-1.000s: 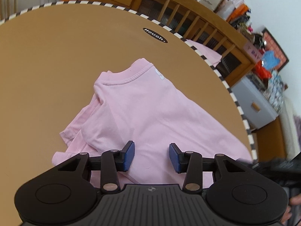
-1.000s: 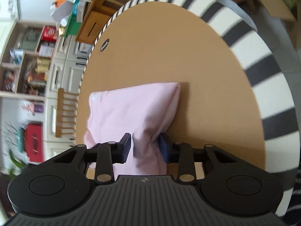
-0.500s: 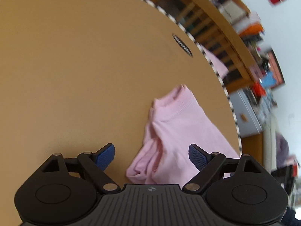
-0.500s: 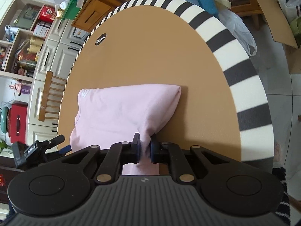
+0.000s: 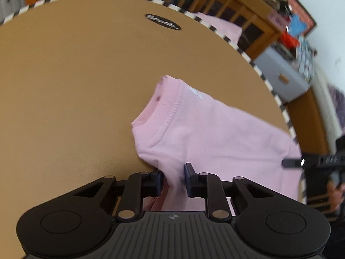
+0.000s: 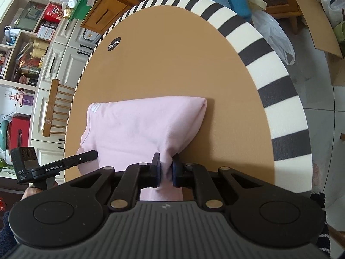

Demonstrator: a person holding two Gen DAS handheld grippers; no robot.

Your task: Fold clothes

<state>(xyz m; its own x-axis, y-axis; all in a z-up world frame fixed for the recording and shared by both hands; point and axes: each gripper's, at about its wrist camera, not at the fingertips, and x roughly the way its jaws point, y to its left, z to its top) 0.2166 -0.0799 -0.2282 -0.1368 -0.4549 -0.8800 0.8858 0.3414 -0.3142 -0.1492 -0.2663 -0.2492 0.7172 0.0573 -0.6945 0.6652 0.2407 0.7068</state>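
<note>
Only L view: shirt (image 5: 207,133) collar (image 5: 166,116)

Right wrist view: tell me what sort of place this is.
Most likely a lived-in home, perhaps a dining or living room. A round table with a striped rim holds a pink shirt; beside it stand a wooden chair and open shelves crowded with boxes and jars.
</note>
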